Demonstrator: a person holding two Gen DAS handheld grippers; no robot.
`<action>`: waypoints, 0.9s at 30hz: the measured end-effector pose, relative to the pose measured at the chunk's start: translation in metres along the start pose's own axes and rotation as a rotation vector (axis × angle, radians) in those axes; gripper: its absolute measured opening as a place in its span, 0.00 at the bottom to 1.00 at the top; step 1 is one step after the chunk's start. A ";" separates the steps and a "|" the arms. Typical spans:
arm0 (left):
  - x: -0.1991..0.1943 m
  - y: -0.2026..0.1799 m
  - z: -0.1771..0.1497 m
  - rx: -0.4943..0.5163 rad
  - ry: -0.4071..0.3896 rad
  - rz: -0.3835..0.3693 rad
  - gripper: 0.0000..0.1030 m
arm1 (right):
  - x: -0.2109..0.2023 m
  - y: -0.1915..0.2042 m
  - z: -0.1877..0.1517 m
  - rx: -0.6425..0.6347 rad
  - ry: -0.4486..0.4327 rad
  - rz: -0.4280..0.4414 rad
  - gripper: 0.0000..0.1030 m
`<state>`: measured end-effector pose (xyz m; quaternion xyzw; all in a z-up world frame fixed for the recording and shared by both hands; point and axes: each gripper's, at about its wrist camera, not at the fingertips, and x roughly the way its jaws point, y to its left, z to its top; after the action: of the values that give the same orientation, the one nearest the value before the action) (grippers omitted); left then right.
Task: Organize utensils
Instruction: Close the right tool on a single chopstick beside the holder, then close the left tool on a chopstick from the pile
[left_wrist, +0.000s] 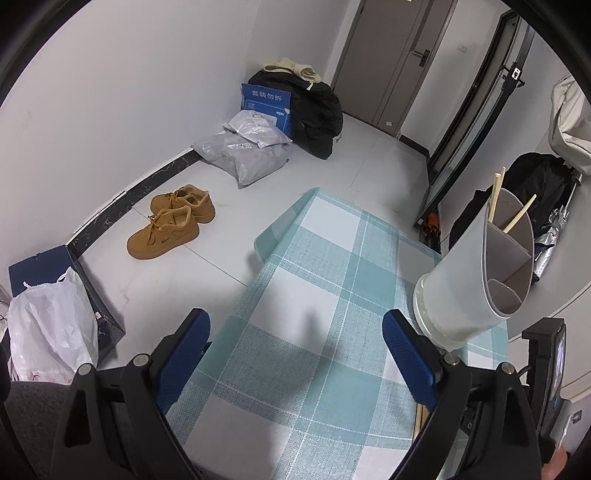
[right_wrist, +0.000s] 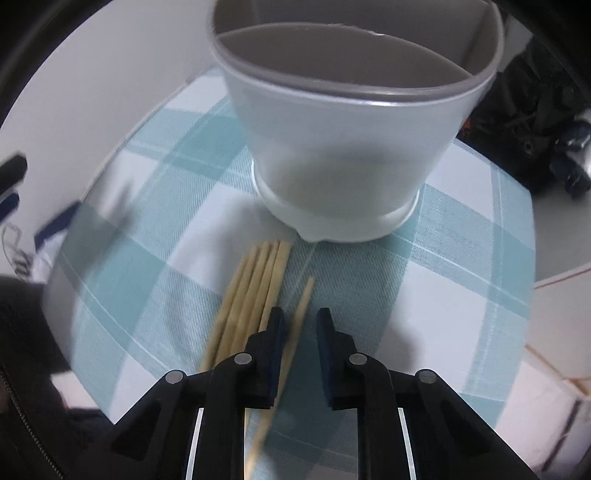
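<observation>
Wooden single chopstick is lying between my right gripper's narrowed jaws, pads not yet pressing, beside the chopstick bundle before the white holder. I'm centring it before squeezing. My left gripper is hanging released, empty.

Right gripper over checked tablecloth, jaws narrowly apart, single chopstick between them, not clamped. Chopstick bundle just left. White utensil holder beyond.
</observation>
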<state>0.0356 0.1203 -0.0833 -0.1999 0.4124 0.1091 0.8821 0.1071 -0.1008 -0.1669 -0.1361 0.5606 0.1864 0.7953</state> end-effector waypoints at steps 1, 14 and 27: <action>0.001 0.000 0.000 0.001 0.004 -0.002 0.89 | 0.000 0.003 0.000 -0.011 -0.013 -0.008 0.14; 0.021 -0.041 -0.031 0.188 0.172 -0.123 0.89 | -0.045 -0.048 -0.021 0.204 -0.241 0.121 0.04; 0.042 -0.096 -0.084 0.477 0.349 -0.036 0.89 | -0.075 -0.108 -0.056 0.547 -0.390 0.291 0.04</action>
<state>0.0390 -0.0017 -0.1395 -0.0101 0.5684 -0.0425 0.8216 0.0860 -0.2324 -0.1141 0.2006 0.4410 0.1632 0.8594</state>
